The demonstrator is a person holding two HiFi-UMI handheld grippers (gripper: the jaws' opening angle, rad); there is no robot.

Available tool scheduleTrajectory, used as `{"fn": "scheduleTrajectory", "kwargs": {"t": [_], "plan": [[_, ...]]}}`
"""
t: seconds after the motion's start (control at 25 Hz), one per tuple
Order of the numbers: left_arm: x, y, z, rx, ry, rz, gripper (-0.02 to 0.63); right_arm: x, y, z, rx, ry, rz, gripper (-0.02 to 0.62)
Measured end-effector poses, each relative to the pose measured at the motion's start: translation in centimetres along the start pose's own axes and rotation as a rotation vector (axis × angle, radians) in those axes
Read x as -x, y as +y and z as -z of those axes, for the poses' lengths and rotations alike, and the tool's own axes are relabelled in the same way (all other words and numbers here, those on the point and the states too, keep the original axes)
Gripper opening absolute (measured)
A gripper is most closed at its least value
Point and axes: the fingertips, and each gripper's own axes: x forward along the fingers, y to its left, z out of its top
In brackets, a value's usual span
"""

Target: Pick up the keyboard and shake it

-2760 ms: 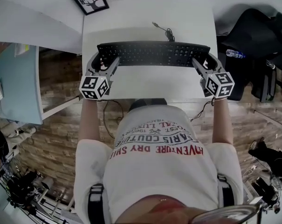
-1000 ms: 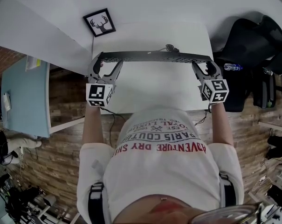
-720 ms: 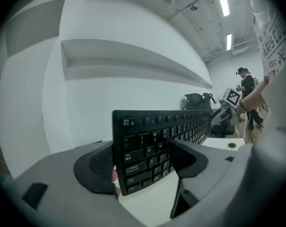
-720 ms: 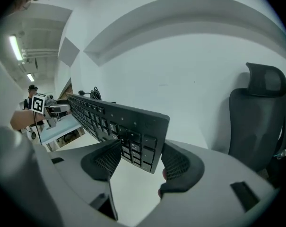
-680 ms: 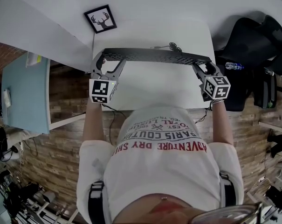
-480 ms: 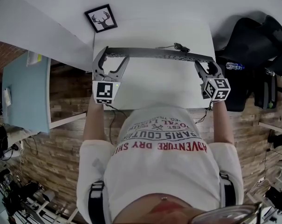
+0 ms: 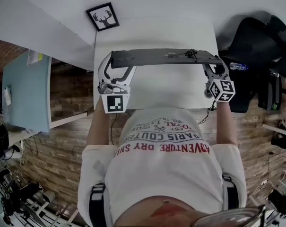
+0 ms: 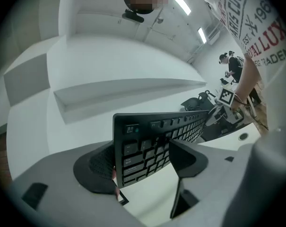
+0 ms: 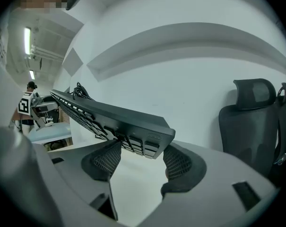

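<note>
1. I have the keyboard (image 7: 161, 56) off the desk (image 7: 157, 91), held by its two ends and spanning nearly the full width of the desk.
2. The left claw (image 7: 118, 63) is clamped on the keyboard's left end. In the left gripper view the two pads press on either side of the key rows near the corner, with the keys facing the camera (image 8: 152, 143).
3. The right claw (image 7: 215, 66) grips the right end. In the right gripper view the keyboard (image 9: 114, 117) slants up and away, keys turned downward, its corner pinched between the mesh pads.
4. In the head view the keyboard shows its plain back, tilted on its long edge, with the cable (image 7: 187, 54) bunched on top near the right.
5. Bare white desktop lies open between the keyboard and my shirt (image 7: 164, 141).
6. A black chair (image 7: 251, 37) stands just past the desk's right edge, close to the right claw, with a bottle (image 7: 239, 66) beside it.
7. A framed deer picture (image 7: 103, 16) sits beyond the desk's far left corner, apart from the keyboard.
</note>
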Motion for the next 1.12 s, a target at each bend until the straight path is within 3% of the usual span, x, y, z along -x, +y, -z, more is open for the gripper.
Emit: {"fn": "scheduleTrajectory", "kwargs": {"t": [0.32,0.48,0.76,1.0,1.12], "plan": [[-0.2,0.7,0.4,0.057,-0.009,-0.003,0.357,0.0,0.8,0.1,0.02,0.039,-0.022,0.284],[-0.4,1.0,2.6,0.224,0.064,0.01,0.357,0.2,1.4,-0.2,0.059,0.051,-0.016,0.285],[-0.3,3.1,7.4,0.474,0.202,0.117,0.357,1.0,4.7,-3.3,0.212,0.01,-0.046,0.284],[-0.1,4.1,8.4,0.569,0.231,0.162,0.357,2.0,6.4,-5.9,0.184,-0.072,-0.111,0.276],[-0.3,4.0,8.8,0.606,0.225,0.174,0.357,2.6,6.7,-7.2,0.254,-0.12,-0.097,0.275]]}}
